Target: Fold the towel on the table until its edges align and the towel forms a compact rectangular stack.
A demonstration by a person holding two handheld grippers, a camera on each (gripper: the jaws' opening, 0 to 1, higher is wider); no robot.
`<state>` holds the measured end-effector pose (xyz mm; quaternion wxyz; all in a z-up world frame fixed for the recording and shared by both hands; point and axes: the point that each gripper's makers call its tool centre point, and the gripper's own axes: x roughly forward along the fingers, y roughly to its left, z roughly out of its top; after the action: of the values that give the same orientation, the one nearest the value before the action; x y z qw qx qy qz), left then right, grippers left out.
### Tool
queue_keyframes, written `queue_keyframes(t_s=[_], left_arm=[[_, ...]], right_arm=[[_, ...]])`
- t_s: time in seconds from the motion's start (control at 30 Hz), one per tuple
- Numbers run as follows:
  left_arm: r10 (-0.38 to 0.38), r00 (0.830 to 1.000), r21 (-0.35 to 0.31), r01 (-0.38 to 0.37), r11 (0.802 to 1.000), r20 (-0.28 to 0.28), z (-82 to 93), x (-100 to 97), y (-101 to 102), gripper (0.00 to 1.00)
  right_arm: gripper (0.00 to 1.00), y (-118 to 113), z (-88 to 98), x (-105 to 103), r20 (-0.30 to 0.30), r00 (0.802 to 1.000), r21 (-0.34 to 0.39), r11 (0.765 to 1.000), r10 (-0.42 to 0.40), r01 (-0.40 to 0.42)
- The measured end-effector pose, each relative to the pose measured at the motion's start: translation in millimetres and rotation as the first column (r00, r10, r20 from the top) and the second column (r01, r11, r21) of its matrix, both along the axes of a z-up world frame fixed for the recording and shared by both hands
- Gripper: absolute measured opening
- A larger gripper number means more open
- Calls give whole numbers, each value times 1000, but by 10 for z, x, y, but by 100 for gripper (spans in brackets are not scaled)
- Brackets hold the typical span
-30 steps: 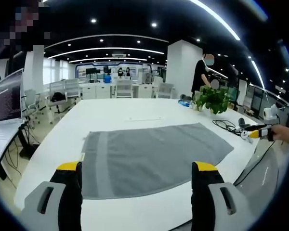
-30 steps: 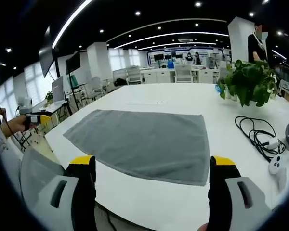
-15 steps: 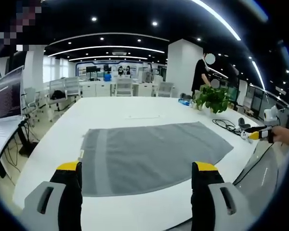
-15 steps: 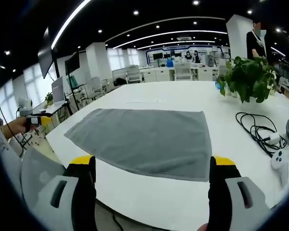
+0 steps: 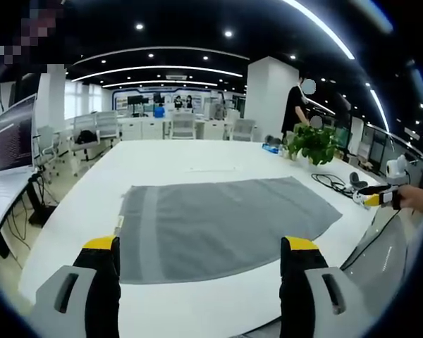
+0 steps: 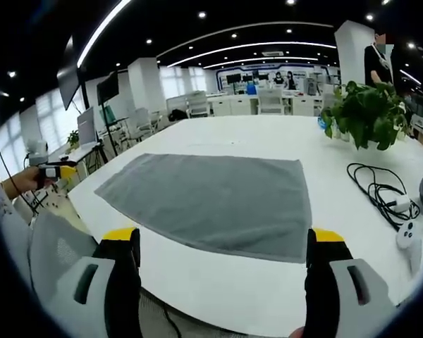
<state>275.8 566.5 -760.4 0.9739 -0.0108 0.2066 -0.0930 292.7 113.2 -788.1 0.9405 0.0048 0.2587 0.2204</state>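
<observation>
Both views crept slightly nearer; towel (image 5: 218, 225) lies flat, unfolded, mid-frame. Left gripper (image 5: 200, 246) and right gripper (image 6: 223, 236) spread wide, grasping nothing; folding unstarted.

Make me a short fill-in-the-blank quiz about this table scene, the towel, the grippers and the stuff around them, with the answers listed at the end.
1. The grey towel lies ____ on the white table, not yet folded.
2. Both jaws of the left gripper have ____ tips.
3. Past the towel's far right corner in the right gripper view stands a potted ____ with green leaves.
4. The black cable lies to the ____ of the towel in the right gripper view.

Answers: flat; yellow; plant; right
</observation>
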Motion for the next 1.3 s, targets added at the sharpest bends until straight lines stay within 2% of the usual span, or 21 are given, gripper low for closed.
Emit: queue_keyframes(t_s=[0.43,0.77,1.1,1.2,1.3], left_arm=[[-22,1000,8,22,1000,-14,-16,-10,-65,97],[-73,997,16,73,997,-18,16,87,-255,97],[-159,987,18,159,987,2,138,228,-655,97],[-217,976,68,217,974,-13,111,253,-846,96],[-252,968,65,252,966,-13,104,300,-1025,96]], right_arm=[[99,-43,13,5,-4,1000,15,1000,-3,3],[99,-148,61,11,-1,1000,11,1000,-18,18],[99,-232,178,80,18,1000,-51,999,1,0],[99,-262,197,129,18,1000,-57,998,4,-3],[99,-309,215,184,19,1000,-60,998,4,-3]])
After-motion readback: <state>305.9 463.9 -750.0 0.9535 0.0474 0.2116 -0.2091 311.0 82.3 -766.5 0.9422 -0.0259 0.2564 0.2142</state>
